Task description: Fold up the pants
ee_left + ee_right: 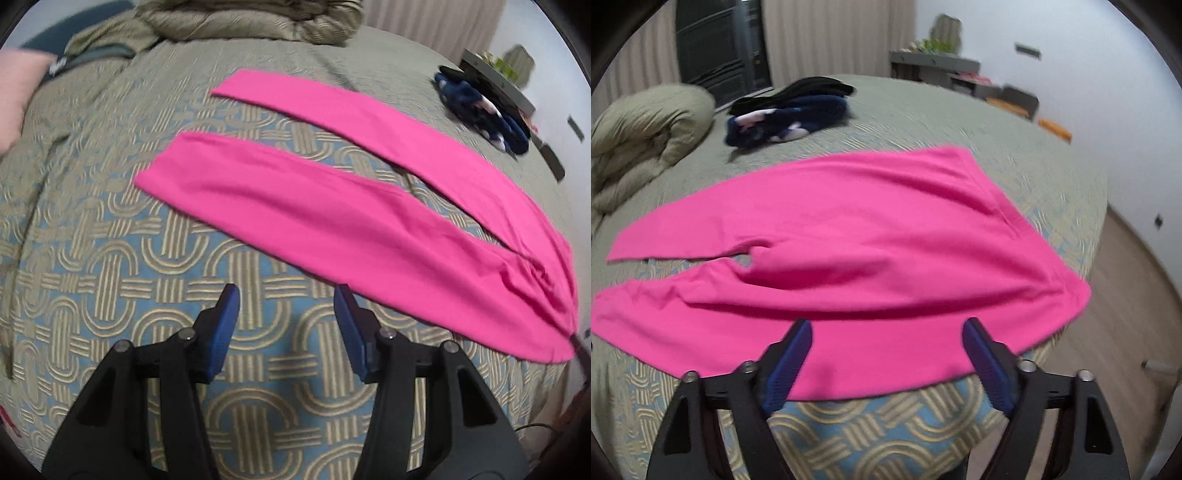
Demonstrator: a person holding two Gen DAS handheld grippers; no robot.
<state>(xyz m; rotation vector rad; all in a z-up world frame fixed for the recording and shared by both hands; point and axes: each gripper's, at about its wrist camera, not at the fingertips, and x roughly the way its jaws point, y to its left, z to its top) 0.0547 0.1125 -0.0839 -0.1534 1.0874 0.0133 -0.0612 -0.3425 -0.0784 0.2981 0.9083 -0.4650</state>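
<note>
The pants (332, 206) lie flat on the bed (92, 229), legs running away to the left. The right gripper (886, 325) hovers over the waist end, fingers wide and empty — nearer than the left gripper (286, 291), half-spread, empty, short of the near leg.

Left claw (286, 295) and right claw (886, 328) angle downward, apparently empty, jaws apart.

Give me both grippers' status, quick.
Left gripper: open, empty, over the patterned bedspread beside the pink pants.
Right gripper: open, holding nothing, over the pink pants' waist end.
</note>
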